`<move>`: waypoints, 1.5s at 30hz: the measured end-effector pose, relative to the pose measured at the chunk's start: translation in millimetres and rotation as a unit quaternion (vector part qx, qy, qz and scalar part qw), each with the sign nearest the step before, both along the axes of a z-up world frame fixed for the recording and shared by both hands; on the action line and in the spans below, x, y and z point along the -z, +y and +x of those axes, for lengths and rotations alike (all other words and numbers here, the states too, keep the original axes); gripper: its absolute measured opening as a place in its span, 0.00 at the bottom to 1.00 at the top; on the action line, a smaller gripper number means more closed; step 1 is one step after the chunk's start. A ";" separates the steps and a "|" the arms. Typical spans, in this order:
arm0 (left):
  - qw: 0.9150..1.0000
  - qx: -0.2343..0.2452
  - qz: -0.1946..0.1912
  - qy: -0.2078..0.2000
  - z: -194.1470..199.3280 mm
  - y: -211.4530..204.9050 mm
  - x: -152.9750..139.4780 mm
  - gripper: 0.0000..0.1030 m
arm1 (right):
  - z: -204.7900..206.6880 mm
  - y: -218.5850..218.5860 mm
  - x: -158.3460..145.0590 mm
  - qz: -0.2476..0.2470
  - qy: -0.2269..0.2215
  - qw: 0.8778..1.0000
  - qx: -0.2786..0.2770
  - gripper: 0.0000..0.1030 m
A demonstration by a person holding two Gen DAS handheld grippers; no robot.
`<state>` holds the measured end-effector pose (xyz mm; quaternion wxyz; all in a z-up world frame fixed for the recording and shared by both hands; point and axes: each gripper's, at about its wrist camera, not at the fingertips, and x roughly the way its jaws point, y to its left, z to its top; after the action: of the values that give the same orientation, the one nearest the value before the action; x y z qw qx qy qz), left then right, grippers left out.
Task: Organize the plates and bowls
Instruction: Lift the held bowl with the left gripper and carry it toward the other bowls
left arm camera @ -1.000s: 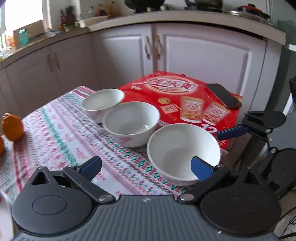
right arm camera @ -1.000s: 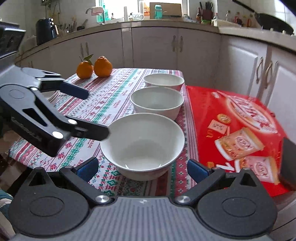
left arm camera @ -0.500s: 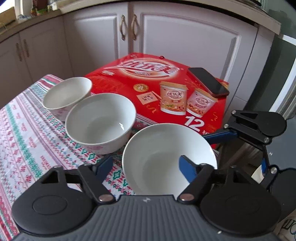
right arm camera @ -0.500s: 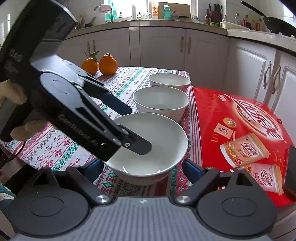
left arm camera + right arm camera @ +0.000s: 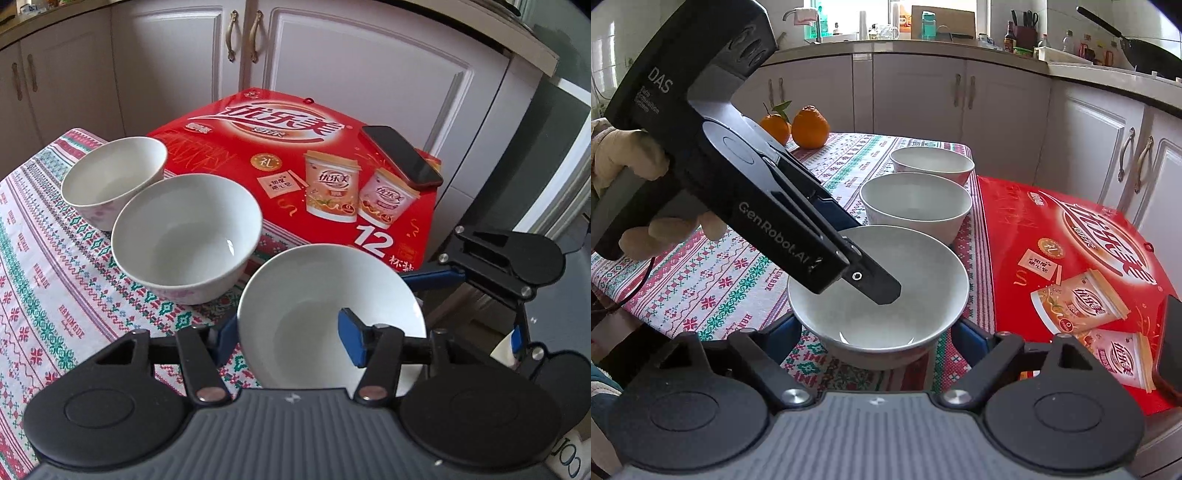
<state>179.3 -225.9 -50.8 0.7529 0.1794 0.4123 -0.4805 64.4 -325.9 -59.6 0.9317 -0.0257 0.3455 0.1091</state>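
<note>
The near bowl [image 5: 317, 295] sits at the surface [image 5: 55, 266] edge by the red box [image 5: 295, 147], first in a row of three. The left claw [image 5: 288, 334] pinches its rim, one finger inside, one outside. The right claw [image 5: 871, 332] straddles the bowl, its jaws closing; its pads seem just clear of the bowl's sides.

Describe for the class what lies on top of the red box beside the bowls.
A dark phone lies flat on the red box near its far corner. The rest of the printed lid shows bare; whatever is under the phone is hidden.
</note>
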 end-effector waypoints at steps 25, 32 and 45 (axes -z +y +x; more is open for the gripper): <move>0.997 -0.073 -0.005 -0.019 3.9 80.9 -23.1 0.54 | 31.7 46.6 -23.8 0.015 0.007 0.995 -0.102 0.88; 0.994 -0.107 -0.003 -0.013 7.1 119.1 -20.1 0.54 | 47.8 76.4 -20.4 0.027 0.028 0.989 -0.144 0.88; 0.990 -0.140 -0.006 -0.008 17.8 157.4 -11.7 0.54 | 67.6 111.9 -15.9 0.020 0.042 0.983 -0.176 0.88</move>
<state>197.1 -68.5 -39.0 0.8172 0.1195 0.4241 -0.3715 131.9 -214.1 -43.7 0.8830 -0.0631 0.3718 0.2796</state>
